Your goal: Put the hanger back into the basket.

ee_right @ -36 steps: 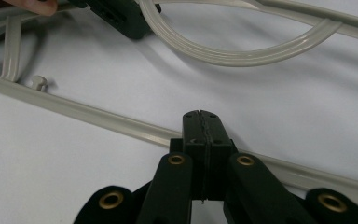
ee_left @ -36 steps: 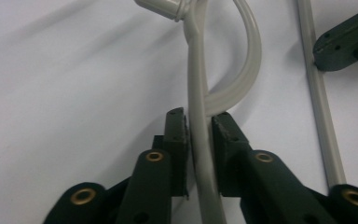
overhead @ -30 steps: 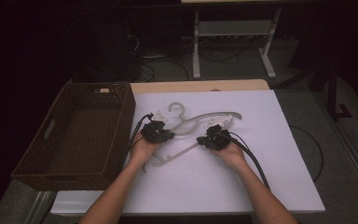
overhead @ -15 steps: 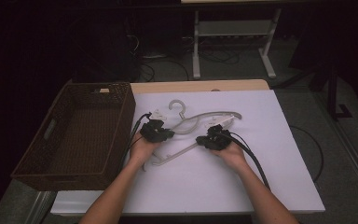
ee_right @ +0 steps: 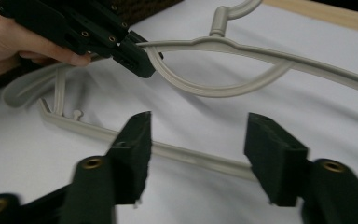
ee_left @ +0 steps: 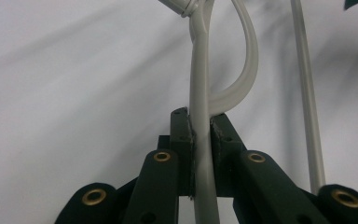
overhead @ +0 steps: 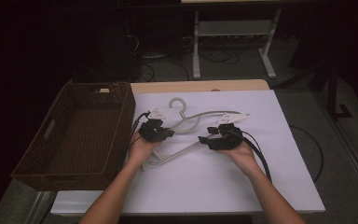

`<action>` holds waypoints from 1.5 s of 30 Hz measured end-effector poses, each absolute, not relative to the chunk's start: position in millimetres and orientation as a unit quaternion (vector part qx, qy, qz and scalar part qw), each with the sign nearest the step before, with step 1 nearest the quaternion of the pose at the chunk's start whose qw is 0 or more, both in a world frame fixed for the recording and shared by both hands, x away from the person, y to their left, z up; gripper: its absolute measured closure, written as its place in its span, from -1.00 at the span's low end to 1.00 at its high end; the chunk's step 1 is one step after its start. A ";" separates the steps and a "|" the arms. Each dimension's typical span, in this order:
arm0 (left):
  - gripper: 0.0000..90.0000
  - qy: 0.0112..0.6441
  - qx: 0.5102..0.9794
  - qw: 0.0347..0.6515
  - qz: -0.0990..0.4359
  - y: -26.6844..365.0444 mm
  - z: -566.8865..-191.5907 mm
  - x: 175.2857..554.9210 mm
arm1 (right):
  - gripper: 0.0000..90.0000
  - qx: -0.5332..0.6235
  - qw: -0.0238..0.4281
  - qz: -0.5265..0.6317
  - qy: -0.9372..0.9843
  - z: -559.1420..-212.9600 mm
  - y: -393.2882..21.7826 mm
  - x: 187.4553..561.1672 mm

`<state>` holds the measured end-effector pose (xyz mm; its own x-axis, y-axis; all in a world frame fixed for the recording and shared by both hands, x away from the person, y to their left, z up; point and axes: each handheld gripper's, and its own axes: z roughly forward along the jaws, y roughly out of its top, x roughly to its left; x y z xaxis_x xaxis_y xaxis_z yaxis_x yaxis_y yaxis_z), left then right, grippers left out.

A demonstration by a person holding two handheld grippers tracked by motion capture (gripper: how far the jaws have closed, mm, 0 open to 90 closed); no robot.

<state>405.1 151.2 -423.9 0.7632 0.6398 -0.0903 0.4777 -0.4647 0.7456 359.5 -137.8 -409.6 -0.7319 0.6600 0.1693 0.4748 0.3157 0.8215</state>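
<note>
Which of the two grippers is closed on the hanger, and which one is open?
The left gripper is closed on the hanger: its jaws pinch the grey upper arm. The right gripper is open, its jaws apart above the hanger's bottom bar.

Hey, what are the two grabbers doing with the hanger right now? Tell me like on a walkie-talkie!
Left gripper shut on the hanger. Right gripper open, over its bottom bar. Basket off to the left, nothing in the way.

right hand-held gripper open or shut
Open. In its own view the right hand-held gripper has its jaws spread wide, with the hanger's bottom bar lying across the gap, untouched.
</note>
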 end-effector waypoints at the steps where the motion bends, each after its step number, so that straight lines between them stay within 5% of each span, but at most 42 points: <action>1: 0.83 0.329 0.850 0.398 0.102 151.9 -421.5 404.6 | -0.39 0.352 0.106 0.475 0.799 -405.7 -145.2 355.8; 11: 0.83 0.339 0.845 0.398 0.113 155.1 -387.7 395.7 | -0.70 0.352 0.140 0.510 0.772 -387.5 -166.5 327.2; 29: 0.83 0.331 0.841 0.408 0.132 170.3 -304.0 377.6 | -0.70 0.339 0.144 0.528 0.765 -384.3 -184.0 298.7; 45: 0.83 0.359 0.823 0.415 0.147 223.0 -276.0 370.4 | -0.70 0.338 0.144 0.531 0.764 -387.5 -190.0 289.6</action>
<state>370.4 223.0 -276.0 0.6994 0.7125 -0.0559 0.4682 -0.3977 0.7891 289.6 -190.0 -387.5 -0.7301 0.6693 0.1378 0.3628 0.2089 0.9081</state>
